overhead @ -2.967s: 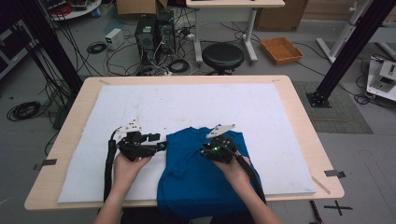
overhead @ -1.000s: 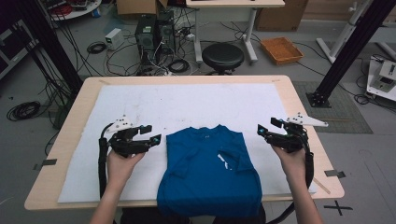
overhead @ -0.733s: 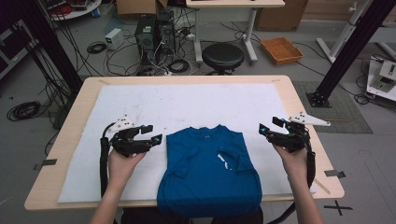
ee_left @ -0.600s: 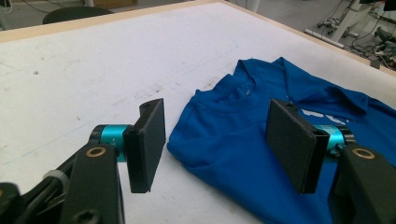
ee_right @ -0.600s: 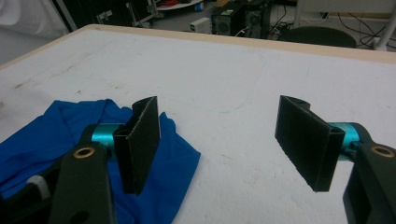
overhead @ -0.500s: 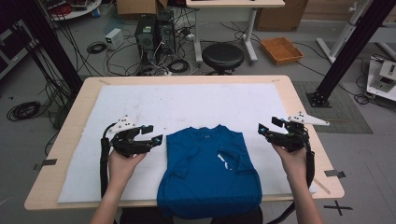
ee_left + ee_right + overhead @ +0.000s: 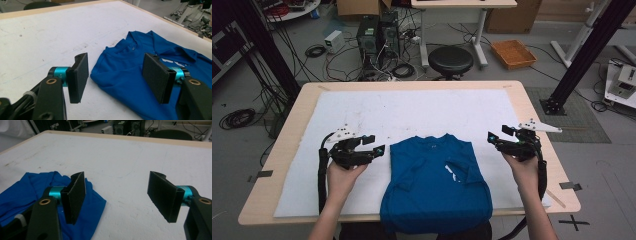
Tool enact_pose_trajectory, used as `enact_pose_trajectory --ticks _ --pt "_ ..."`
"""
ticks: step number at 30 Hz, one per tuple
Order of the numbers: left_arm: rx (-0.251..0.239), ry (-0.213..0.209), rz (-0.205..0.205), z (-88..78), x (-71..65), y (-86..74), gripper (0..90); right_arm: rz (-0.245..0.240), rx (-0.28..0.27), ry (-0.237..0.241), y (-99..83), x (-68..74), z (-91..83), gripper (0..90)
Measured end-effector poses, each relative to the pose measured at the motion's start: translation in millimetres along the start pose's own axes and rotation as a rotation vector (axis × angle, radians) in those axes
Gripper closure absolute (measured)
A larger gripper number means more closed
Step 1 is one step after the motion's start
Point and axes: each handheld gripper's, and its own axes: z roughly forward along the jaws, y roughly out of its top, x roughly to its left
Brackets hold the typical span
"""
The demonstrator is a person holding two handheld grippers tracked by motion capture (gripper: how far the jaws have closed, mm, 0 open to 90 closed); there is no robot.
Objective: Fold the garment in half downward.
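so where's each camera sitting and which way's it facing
High view: above the person's side, looking forward and down on the table; shows forearms, left gripper, right gripper.
Left gripper view: rides that gripper, looking along open jaws at the blue shirt.
Right gripper view: likewise, shirt at left.
All three share the shirt.

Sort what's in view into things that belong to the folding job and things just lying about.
Belongs to the job: blue T-shirt, left tongs, right tongs, white mat.

Just lying about: black stool, orange tray, computer towers.
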Motion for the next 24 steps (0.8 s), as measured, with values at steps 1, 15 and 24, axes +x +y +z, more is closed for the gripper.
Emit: enact_pose_trajectory --ticks 1,15,24 --pt "0.007 0.001 -0.008 1.3 0.3 -0.2 38.3 0.004 0.007 -0.002 -0.6 -0.4 1.5 32.1" --pt "0.122 0.02 -0.14 47.2 11.2 -2.4 44.5 -0.034 0.151 -0.007 -12.4 9.1 58.1 55.8" --pt "0.188 0.038 -0.186 70.8 16.8 -7.5 46.2 -0.026 0.243 -0.008 -15.5 15.7 83.3 60.6"
